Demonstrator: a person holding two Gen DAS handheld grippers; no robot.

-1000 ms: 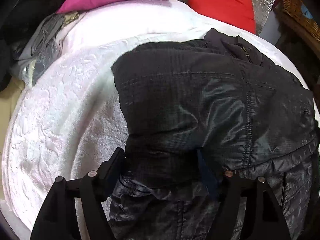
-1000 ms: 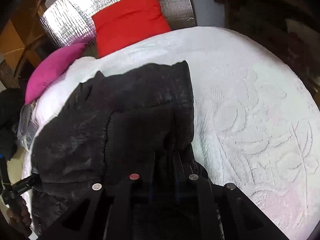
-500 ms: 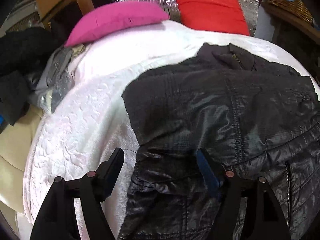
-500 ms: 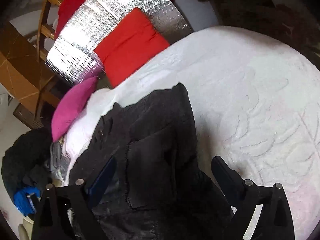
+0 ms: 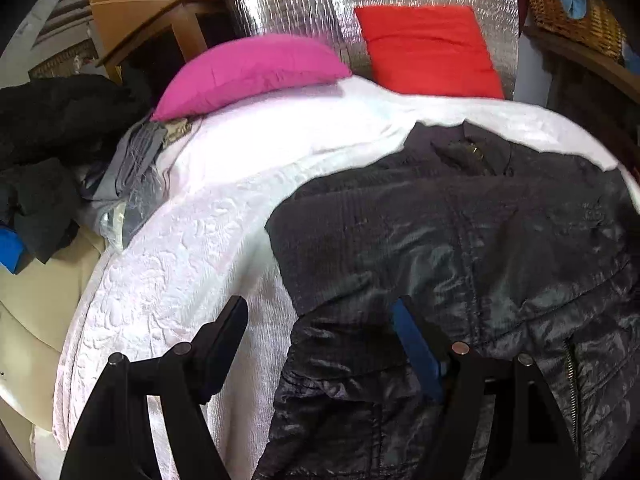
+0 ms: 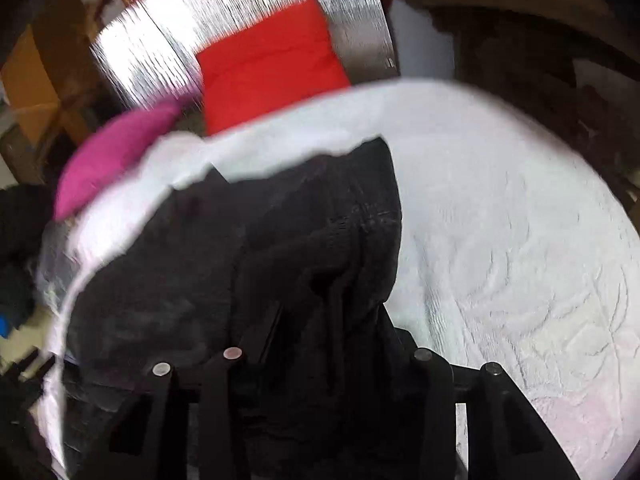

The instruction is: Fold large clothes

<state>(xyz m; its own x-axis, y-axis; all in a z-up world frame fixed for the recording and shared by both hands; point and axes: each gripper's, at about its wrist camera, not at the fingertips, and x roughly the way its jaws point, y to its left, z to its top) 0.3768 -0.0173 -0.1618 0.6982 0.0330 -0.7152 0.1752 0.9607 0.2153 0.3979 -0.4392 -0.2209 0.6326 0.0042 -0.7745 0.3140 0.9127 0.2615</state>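
A black quilted jacket [image 5: 460, 240] lies spread on the white bedspread [image 5: 180, 260], collar toward the pillows. My left gripper [image 5: 320, 320] hovers open over the jacket's left edge. One finger is above bare bedspread and the blue-padded one above the shiny fabric, with nothing gripped. The right wrist view is blurred. There my right gripper [image 6: 336, 336] sits low over the jacket [image 6: 280, 240] near its right edge. Its jaws are closing, with a raised fold of black fabric between them. The dark fingers are hard to separate from the cloth.
A pink pillow [image 5: 248, 72] and a red pillow [image 5: 428, 48] lean on a silver foil panel [image 5: 288, 4] at the bed's head. Dark and grey clothes [image 5: 48, 128] are piled off the left side. A wicker basket [image 5: 572, 12] sits at upper right. Bare bedspread [image 6: 500, 240] stretches right of the jacket.
The left gripper rose and drew back, staying open, so more of the room shows. The right gripper let go of the jacket fabric, opened wide, then narrowed over a fold.
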